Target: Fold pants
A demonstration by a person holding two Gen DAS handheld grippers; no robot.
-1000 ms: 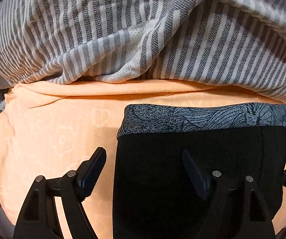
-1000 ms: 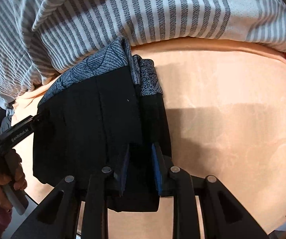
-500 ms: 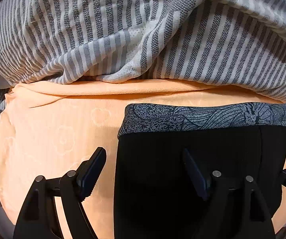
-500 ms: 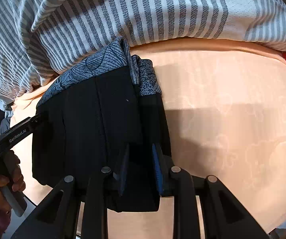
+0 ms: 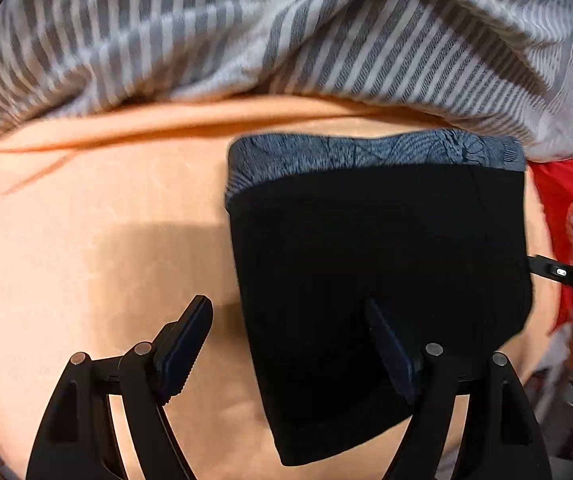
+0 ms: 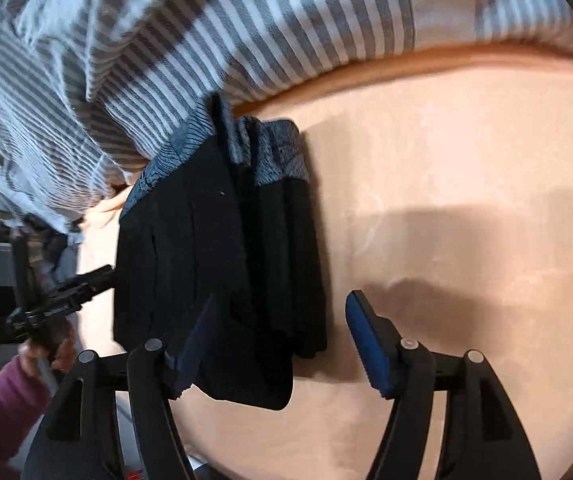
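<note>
My right tongs [image 6: 282,340] have just been opening; the pants' [image 6: 222,264] near corner lies between the jaws, which no longer press it. My left tongs [image 5: 290,344] gape wide, gripping nothing, their right finger over the pants' left edge. The pants lie folded on the orange bed sheet [image 5: 86,240], waistband [image 5: 366,152] far from both tongs, by the striped blanket [image 5: 246,40]. To finish well, I'd lift both tongs straight off without dragging the layers. No containers in sight
</note>
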